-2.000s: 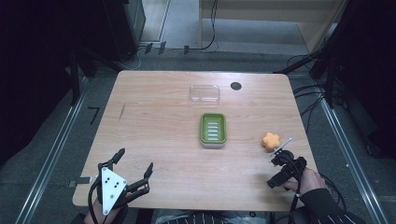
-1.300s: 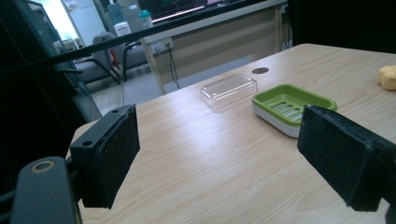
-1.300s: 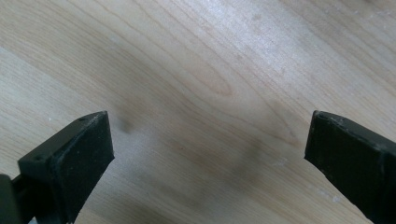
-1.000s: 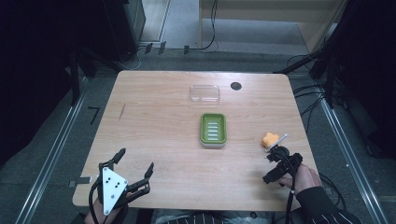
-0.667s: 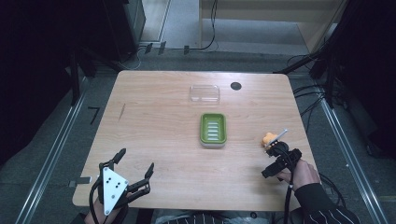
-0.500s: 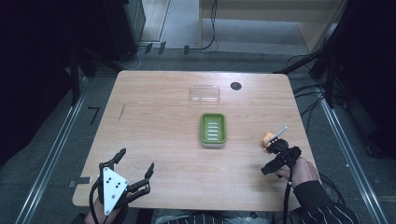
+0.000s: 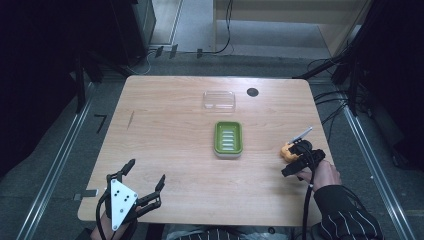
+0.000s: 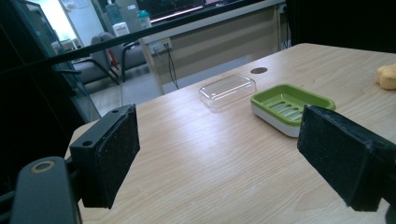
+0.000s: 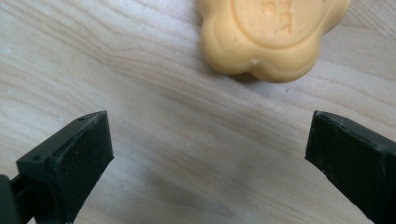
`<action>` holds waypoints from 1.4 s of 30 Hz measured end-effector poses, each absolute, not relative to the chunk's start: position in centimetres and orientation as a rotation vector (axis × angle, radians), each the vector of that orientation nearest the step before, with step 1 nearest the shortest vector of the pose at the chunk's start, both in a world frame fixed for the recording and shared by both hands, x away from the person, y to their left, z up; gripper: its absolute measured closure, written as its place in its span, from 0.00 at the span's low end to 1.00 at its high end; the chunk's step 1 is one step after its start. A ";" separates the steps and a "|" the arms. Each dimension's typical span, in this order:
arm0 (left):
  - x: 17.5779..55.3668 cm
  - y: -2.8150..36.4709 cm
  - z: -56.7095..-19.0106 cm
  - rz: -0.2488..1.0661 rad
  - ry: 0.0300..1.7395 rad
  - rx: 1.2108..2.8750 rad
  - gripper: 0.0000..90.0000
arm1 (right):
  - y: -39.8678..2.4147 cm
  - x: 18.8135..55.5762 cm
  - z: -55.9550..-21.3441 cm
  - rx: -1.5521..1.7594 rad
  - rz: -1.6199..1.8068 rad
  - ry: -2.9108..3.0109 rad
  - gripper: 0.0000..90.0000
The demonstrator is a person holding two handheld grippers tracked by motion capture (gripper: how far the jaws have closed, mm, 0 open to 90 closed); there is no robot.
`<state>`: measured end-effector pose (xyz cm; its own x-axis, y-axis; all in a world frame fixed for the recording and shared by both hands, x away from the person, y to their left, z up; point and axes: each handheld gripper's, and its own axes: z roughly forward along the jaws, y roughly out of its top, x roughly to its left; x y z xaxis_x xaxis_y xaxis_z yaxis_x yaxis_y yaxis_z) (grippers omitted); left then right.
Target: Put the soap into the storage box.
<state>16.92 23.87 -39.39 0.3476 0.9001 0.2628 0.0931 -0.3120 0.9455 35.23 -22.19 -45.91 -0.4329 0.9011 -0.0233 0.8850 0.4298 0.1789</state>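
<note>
On the wooden counter we held the right gripper spread wide just short of the orange soap; the left gripper also stood apart.

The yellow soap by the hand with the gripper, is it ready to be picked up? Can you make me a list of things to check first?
1. Right gripper open wide enough: ok, its jaws stand far apart.
2. Yellow soap between the jaws: not ok, it lies ahead of them, untouched.
3. Soap lying flat on the table: ok.
4. Green soap dish empty: ok, nothing lies in it.
5. Clear lid off the dish: ok, it sits apart, farther back.
6. Left gripper out of the way: ok, open near the table's front corner.
</note>
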 end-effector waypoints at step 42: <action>16.9 23.8 -39.4 1.083 0.890 1.681 0.14 | -23.0 39.3 -46.1 1.676 0.253 2.523 0.35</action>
<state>16.93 23.80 -39.40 0.3518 0.8966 0.2690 0.0904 -0.3186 0.9436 39.27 -22.97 -46.07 -0.3882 0.9215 0.0067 0.9045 0.3796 0.1943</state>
